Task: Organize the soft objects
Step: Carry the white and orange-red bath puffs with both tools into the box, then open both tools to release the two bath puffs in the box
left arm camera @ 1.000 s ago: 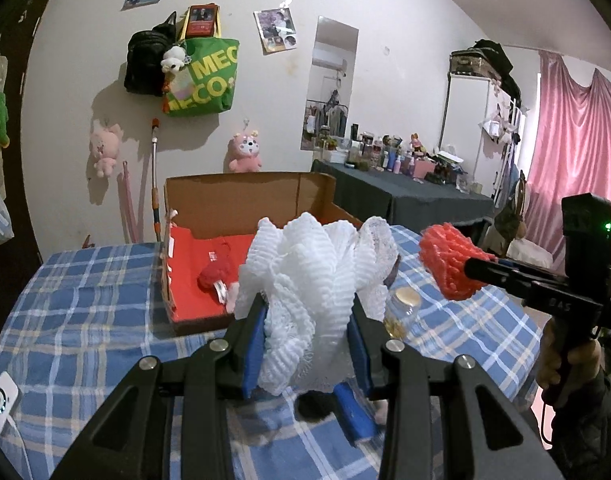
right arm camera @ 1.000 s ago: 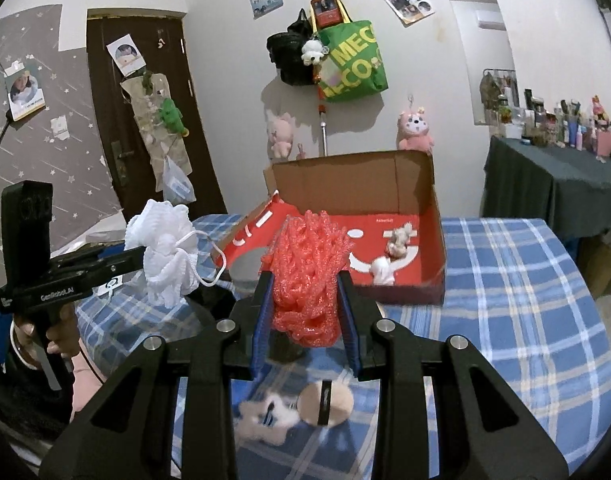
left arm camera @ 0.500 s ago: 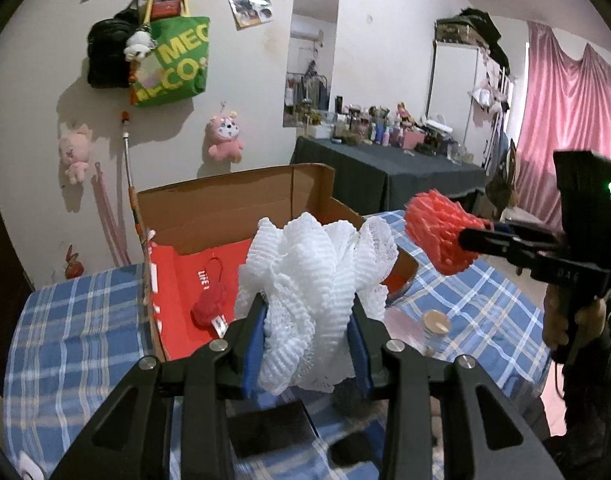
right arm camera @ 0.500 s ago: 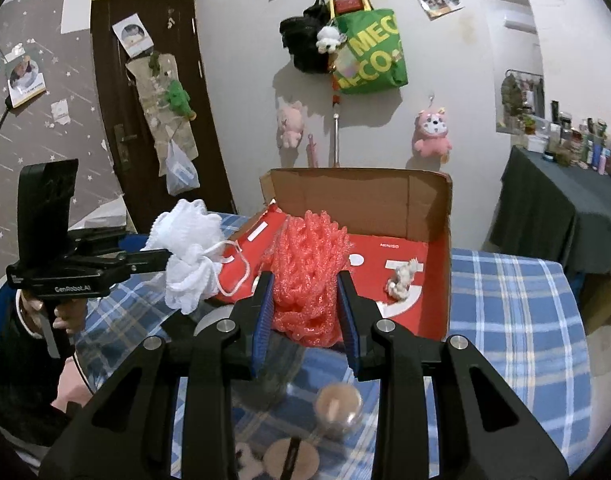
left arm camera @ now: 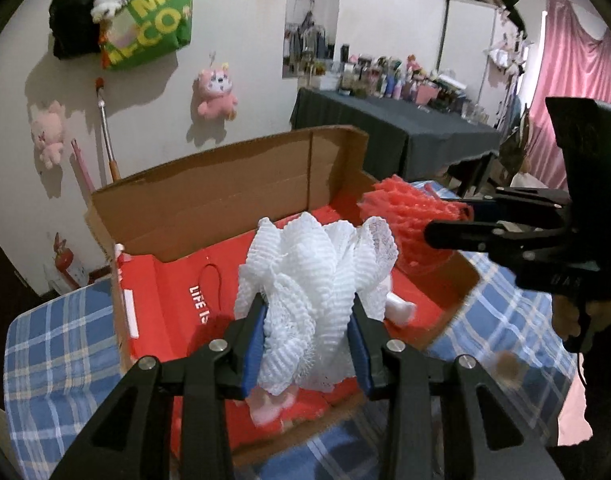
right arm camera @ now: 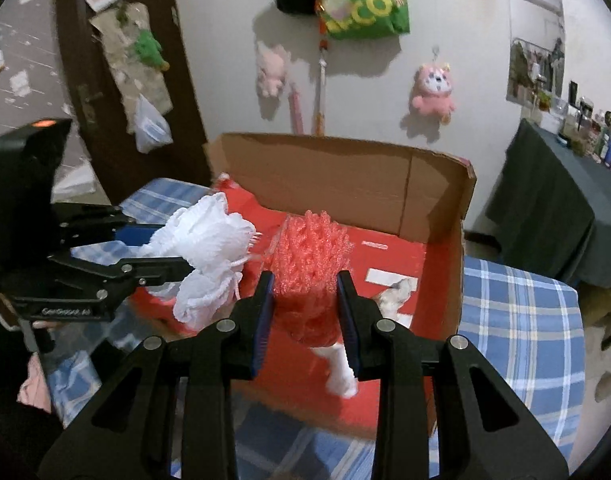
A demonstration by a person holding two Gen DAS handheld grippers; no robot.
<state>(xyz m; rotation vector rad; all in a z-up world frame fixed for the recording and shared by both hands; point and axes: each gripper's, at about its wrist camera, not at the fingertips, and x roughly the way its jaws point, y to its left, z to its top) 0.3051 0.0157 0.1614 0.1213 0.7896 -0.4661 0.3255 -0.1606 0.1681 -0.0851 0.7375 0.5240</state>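
A white mesh pouf (left arm camera: 313, 284) is being gripped between the blue pads of the left hand-held gripper (left arm camera: 307, 344), and a red mesh pouf (right arm camera: 309, 268) is being pinched in the same way by the right hand-held gripper (right arm camera: 305, 320). Compared with a second ago, both are being carried forward: the open cardboard box (left arm camera: 225, 200) with its red lining is now being seen much larger and directly beneath the poufs, where earlier only the checked cloth of the surface (left arm camera: 57, 352) was lying under them. In the left view the red pouf is being held at 2 o'clock from the white one, over the box's right edge. A small pale toy (right arm camera: 395, 292) is lying inside already. Release into the box is judged to be the next step.
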